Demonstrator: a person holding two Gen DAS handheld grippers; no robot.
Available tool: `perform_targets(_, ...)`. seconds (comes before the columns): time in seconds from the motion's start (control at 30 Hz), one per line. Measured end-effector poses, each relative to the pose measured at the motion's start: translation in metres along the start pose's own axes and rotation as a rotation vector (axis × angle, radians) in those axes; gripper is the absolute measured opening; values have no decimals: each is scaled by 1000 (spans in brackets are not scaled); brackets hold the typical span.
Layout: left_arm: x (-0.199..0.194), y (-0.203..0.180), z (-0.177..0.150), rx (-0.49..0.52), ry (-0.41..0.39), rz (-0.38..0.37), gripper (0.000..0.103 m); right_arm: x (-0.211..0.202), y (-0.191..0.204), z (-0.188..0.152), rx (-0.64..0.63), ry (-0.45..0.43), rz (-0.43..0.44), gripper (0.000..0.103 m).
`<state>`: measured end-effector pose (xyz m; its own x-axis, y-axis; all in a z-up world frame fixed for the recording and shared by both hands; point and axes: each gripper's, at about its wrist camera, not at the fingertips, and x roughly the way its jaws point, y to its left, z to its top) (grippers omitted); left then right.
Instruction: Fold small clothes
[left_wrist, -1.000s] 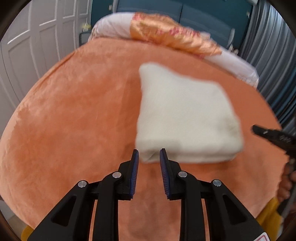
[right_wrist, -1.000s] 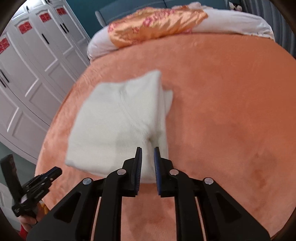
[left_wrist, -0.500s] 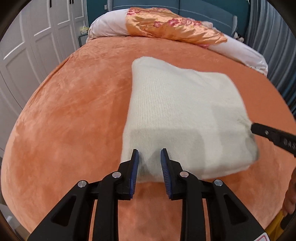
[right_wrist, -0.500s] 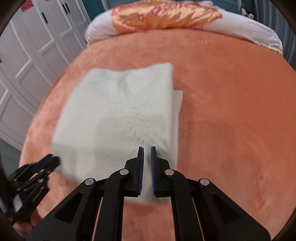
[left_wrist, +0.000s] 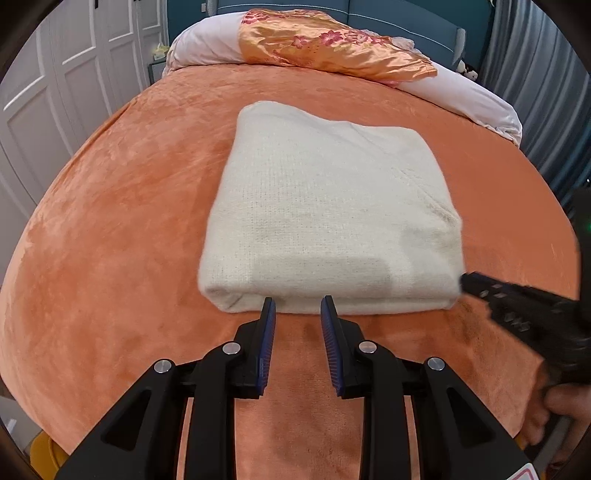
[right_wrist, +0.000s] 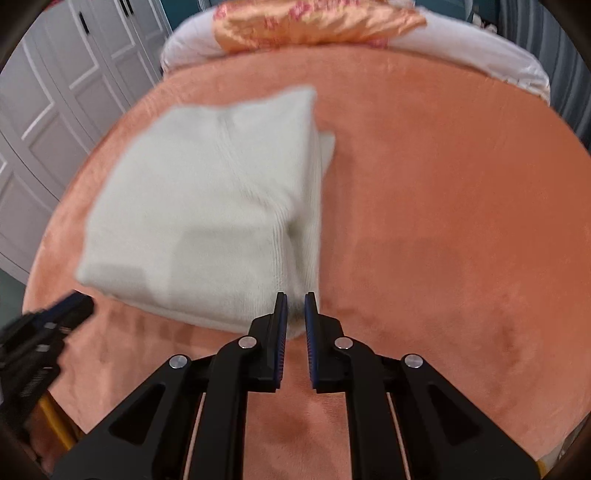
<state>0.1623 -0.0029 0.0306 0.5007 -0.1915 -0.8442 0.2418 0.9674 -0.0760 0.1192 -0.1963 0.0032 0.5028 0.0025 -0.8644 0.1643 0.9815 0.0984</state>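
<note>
While folded sweater (left_wrist: 328, 221) lies on bed (left_wrist: 110, 221), grippers seemingly parted.

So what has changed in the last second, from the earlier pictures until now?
Both tongs came closer to the folded cream garment. The left tongs opened a little wider at its near edge; the right tongs, at its near right corner, also parted slightly. Neither grips it. The garment stayed folded on the orange bedspread.

- An orange plush blanket (left_wrist: 110, 221) covers the bed.
- At the blanket's far edge lies a white bolster pillow (left_wrist: 461, 96).
- An orange floral satin cloth (left_wrist: 325, 48) is draped over that pillow.
- White panelled wardrobe doors (left_wrist: 55, 92) stand left of the blanket.
- Grey curtains (left_wrist: 535, 74) hang to its right.
</note>
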Motion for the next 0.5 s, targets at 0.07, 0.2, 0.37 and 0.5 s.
perform_targets(0.07, 0, -1, 0, 9, 0, 6, 26, -1, 1, 0, 2, -8, -6, 11)
perform_targets(0.2, 1, -1, -2, 5, 4, 8, 26, -18, 3, -1, 15, -38, 2, 11)
perform_targets(0.37, 0, -1, -5, -3, 5, 17, 26, -34, 1, -5, 18, -79, -6, 11)
perform_targets(0.5, 4, 2, -7, -18, 12, 32, 26, -8, -6, -5, 12, -2, -24, 11)
